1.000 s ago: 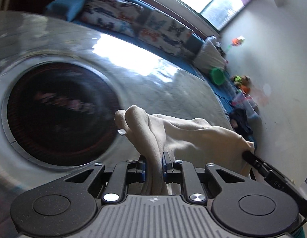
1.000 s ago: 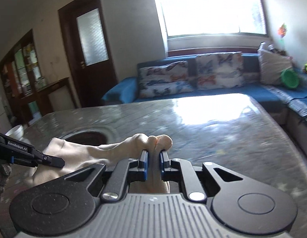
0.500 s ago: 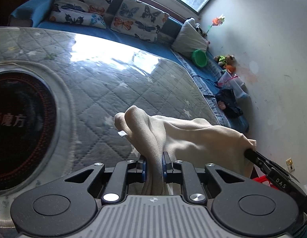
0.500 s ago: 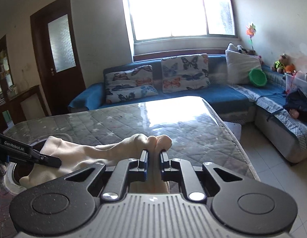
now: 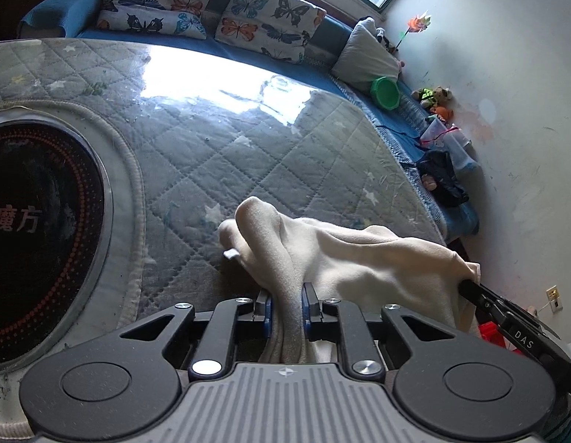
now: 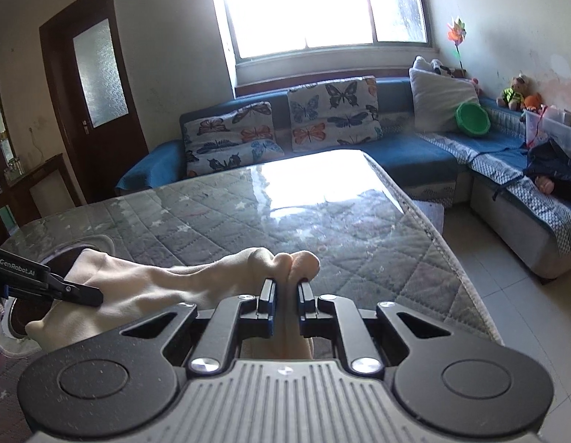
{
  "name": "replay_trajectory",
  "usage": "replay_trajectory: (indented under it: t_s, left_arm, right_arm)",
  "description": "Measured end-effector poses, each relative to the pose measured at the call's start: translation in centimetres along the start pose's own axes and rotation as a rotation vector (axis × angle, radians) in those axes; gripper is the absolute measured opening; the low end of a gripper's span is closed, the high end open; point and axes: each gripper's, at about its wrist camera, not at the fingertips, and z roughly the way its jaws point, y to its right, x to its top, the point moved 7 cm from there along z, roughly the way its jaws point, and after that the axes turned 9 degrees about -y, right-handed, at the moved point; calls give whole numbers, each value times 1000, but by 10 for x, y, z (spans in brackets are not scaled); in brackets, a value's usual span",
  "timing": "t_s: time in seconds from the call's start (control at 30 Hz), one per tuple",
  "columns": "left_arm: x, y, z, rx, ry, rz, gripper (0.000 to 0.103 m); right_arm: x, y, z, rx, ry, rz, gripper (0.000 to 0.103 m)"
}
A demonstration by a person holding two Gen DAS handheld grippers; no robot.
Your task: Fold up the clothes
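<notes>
A cream-coloured garment (image 5: pixel 359 254) hangs stretched between both grippers above the quilted grey table (image 5: pixel 248 155). My left gripper (image 5: pixel 286 295) is shut on one bunched edge of it, a small white tag sticking out at the left. My right gripper (image 6: pixel 286 288) is shut on the other bunched edge of the garment (image 6: pixel 156 280). In the left wrist view the right gripper (image 5: pixel 470 286) pinches the cloth at the far right. In the right wrist view the left gripper (image 6: pixel 95 297) pinches it at the left. The lower part of the garment is hidden behind the grippers.
A round dark panel (image 5: pixel 41 243) with red dots is set in the table at the left. A blue corner sofa (image 6: pixel 425 151) with butterfly cushions, a green bowl (image 6: pixel 471 118) and toys runs behind and to the right. The table's right edge (image 6: pixel 455 258) drops to tiled floor.
Both grippers have carried the garment to the right along the table, away from the round dark panel, and slightly down. Both grips are unchanged.
</notes>
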Motion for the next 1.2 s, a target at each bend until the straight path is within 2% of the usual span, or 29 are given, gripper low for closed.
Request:
replay_trajectory:
  t_s: [0.23,0.5,0.7,0.8,0.93,1.0,1.2]
  left_arm:
    - [-1,-11,6,34,-13,-13,23]
    - [6,-14,-4,81,31,8,43]
    - [12,-1,-16,87,80,63,41]
    - [11,7,-14,74,76,87,41]
    - [10,16,-9,66,68,106,41]
    - [13,17,-9,72,77,114,41]
    - [25,9,-11,112,116,113,41]
  right_arm:
    - [-9,5,10,-23,-39,5,12]
    - [-6,10,13,-45,-48,-8,18]
    - [3,-10,18,-13,-52,-59,26]
    - [6,-24,27,7,-63,-88,34]
    - [10,-41,42,30,-79,-115,38]
    - [11,-47,49,38,-84,-122,44]
    - [13,-59,71,50,-107,-145,52]
